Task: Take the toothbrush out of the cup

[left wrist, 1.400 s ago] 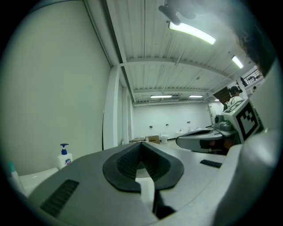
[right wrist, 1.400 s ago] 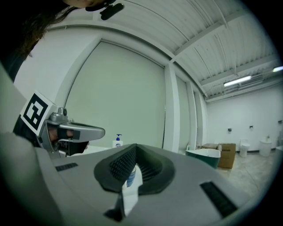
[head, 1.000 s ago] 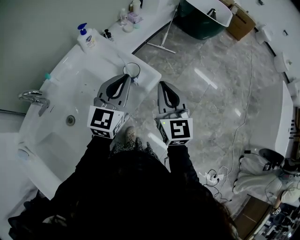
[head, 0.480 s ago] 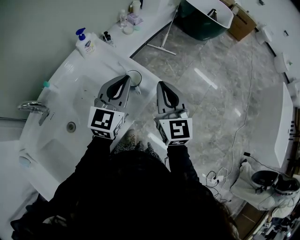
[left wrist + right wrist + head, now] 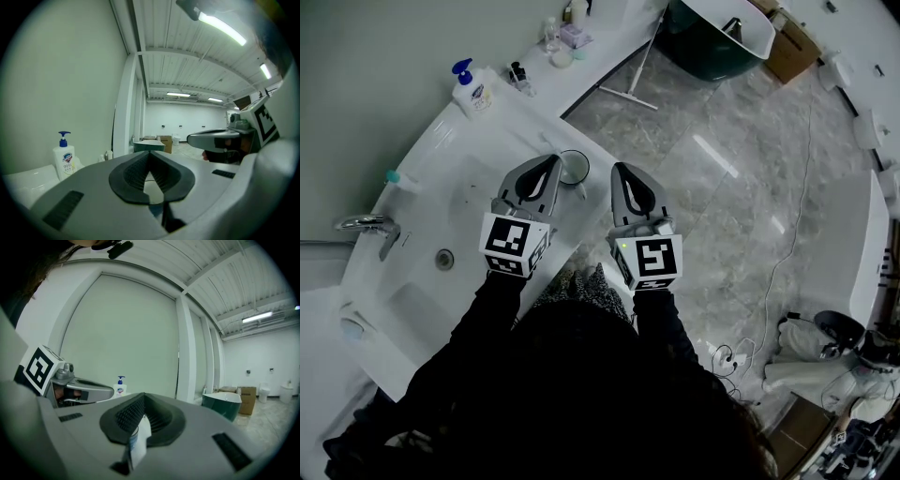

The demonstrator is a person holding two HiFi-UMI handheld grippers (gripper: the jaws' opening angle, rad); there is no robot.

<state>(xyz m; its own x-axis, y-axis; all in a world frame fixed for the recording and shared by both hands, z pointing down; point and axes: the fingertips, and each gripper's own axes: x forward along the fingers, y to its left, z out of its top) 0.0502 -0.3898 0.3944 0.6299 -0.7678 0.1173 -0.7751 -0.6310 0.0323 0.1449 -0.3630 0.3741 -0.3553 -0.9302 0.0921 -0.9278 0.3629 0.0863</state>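
A cup (image 5: 574,167) with a dark rim stands on the corner of the white sink counter (image 5: 502,117). A thin pale toothbrush end (image 5: 581,185) pokes over its near rim. My left gripper (image 5: 551,161) is shut and holds nothing, with its tip just left of the cup. My right gripper (image 5: 620,170) is shut too and holds nothing, hovering over the floor to the right of the cup. The left gripper view shows my left gripper (image 5: 150,153) with its jaws together. The right gripper view shows the same for my right gripper (image 5: 143,397). The cup shows only as a sliver below the pads.
A soap pump bottle (image 5: 472,89) stands at the counter's back edge, with small bottles (image 5: 517,73) further along. The faucet (image 5: 366,225) and drain (image 5: 443,260) lie to the left. A green tub (image 5: 712,37), a squeegee (image 5: 633,84) and cables (image 5: 769,281) are on the marble floor.
Both grippers have drifted forward together, still shut. The cup, which lay just ahead of the left tip, now sits right beside it.
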